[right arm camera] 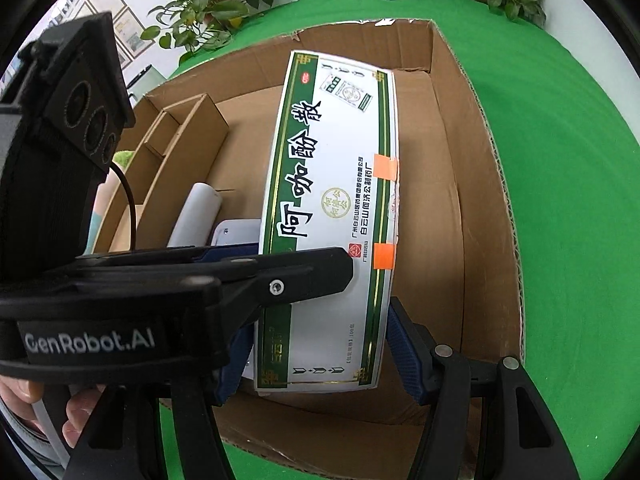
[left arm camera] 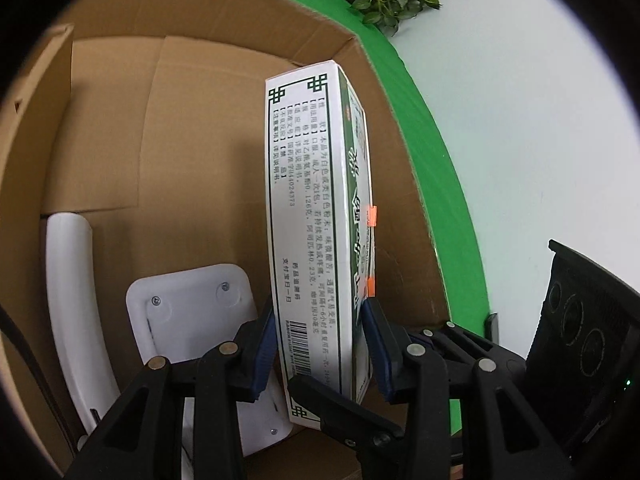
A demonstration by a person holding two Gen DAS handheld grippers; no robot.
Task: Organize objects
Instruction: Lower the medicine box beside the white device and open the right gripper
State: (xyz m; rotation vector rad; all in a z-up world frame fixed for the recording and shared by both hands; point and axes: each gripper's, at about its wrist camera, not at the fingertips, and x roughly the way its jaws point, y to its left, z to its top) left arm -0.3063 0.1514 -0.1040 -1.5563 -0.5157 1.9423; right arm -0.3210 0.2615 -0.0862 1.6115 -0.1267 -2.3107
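1. Two tongs are seen around one white-and-green box [left arm camera: 310, 216], which stands on edge inside a cardboard carton [left arm camera: 112, 128] on a green-covered counter [left arm camera: 436, 184].
2. The left tongs [left arm camera: 320, 344] are closed on the near end of the box, one blue pad [left arm camera: 266, 348] pressed to the narrow printed side and the other to the opposite face.
3. In the right wrist view the box [right arm camera: 332, 208] shows its broad front, with two orange tape tabs [right arm camera: 385, 170] along its right edge.
4. The right tongs [right arm camera: 320, 354] are set wide at the near end of the box; the right pad [right arm camera: 406, 356] lies just beside the box edge, and contact cannot be told.
5. The left tongs [right arm camera: 256, 276] are seen crossing this view from the left, clamped over the box.
6. A white roll [left arm camera: 70, 280] and a white flat device [left arm camera: 192, 312] lie in the carton [right arm camera: 460, 208], left of the box.
7. Potted plants [right arm camera: 216, 4] stand beyond the counter [right arm camera: 560, 184].
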